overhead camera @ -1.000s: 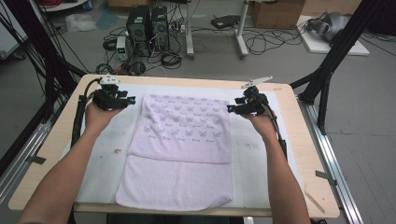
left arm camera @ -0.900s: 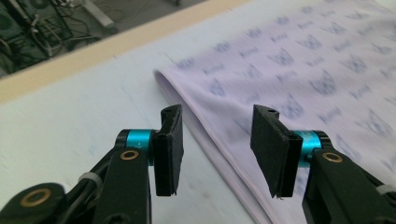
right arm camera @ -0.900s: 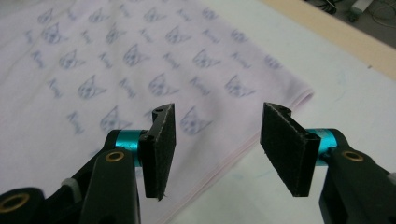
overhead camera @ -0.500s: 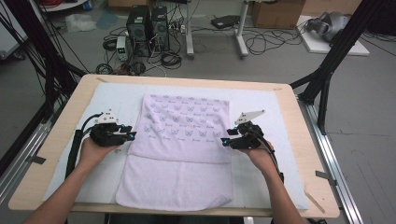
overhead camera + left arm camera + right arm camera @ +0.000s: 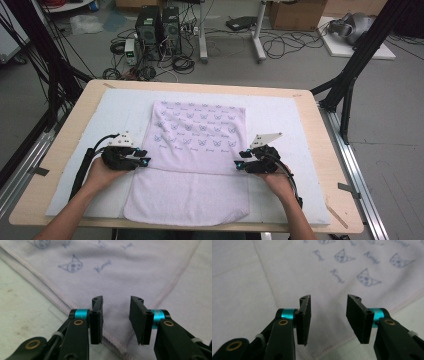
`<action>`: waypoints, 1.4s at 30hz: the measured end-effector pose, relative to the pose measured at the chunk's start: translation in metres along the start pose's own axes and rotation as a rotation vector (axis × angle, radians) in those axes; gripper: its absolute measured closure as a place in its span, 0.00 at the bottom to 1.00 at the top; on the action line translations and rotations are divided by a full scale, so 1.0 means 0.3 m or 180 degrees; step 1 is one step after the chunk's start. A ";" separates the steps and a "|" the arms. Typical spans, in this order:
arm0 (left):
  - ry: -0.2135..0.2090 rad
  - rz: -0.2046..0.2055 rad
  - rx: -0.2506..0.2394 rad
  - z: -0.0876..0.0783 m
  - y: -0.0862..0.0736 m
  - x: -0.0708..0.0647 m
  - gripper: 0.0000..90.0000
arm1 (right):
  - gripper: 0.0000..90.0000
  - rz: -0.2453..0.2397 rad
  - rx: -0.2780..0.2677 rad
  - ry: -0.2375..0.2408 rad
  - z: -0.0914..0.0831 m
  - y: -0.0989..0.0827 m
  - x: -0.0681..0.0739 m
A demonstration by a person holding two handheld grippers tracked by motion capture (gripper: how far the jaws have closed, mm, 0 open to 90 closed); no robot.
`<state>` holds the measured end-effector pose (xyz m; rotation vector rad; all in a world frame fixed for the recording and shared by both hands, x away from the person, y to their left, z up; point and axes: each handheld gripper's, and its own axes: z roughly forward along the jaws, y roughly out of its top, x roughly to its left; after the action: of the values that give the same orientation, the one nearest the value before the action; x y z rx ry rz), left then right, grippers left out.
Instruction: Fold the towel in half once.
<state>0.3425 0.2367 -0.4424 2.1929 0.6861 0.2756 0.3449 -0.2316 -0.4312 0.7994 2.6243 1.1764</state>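
Fingers of the left gripper stand parted to a moderate gap, with a hemmed corner of the lilac towel lying between and beneath them; the pads do not press on the cloth. Its jaws have just been closing. Fingers of the right gripper stand likewise apart over the opposite corner of the folded layer, nothing clamped, and its jaws have also just been closing, with towel cloth below the gap.

Seen from the high view, the left gripper sits at the lower left of centre, at the left edge of the towel, level with the line where the printed upper layer ends. The right gripper sits opposite, at the towel's right edge on the same line. Each is held in a hand entering from the bottom of the frame.

Towel lies flat at the frame's centre, its printed layer folded over a plain lower part, on a white mat covering the wooden bench.
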 end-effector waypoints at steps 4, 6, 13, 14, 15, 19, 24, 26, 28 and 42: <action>0.0053 0.0063 0.0012 0.000 0.000 -0.012 0.80 | 0.64 -0.0105 0.0109 -0.0018 0.015 0.000 0.014; 0.0048 0.0089 0.0017 0.001 0.001 -0.017 0.86 | 0.66 -0.0154 0.0231 -0.0040 0.037 0.000 0.020; -0.0020 -0.0046 0.0014 -0.008 0.008 -0.004 0.97 | 0.95 -0.0122 0.0142 0.0086 0.041 -0.002 0.007; -0.0019 -0.0072 -0.0009 -0.013 0.012 -0.005 0.98 | 0.96 -0.0102 0.0140 0.0107 0.040 -0.001 0.005; -0.0021 -0.0096 -0.0036 -0.020 0.017 -0.005 0.98 | 0.97 -0.0101 0.0124 0.0124 0.037 0.000 0.002; -0.0008 -0.0134 -0.0143 -0.058 0.043 -0.004 0.98 | 0.97 -0.0038 -0.0127 0.0107 -0.007 0.014 -0.007; 0.0027 -0.0132 -0.0291 -0.145 0.095 -0.024 0.98 | 0.97 -0.0074 -0.0440 0.0066 -0.100 0.055 0.005; 0.0054 -0.0082 -0.0376 -0.193 0.113 -0.047 0.98 | 0.97 -0.0128 -0.0499 0.0079 -0.138 0.072 0.025; 0.0047 -0.0026 -0.0433 -0.242 0.116 -0.082 0.98 | 0.97 -0.0200 -0.0516 0.0111 -0.169 0.082 0.053; -0.0156 0.0136 -0.0097 -0.215 -0.064 -0.220 0.73 | 0.72 -0.0383 -0.0274 0.0278 -0.178 -0.074 0.196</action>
<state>0.2542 0.2511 -0.4130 2.1799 0.6048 0.2520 0.2677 -0.2471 -0.4071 0.5783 2.6276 1.3084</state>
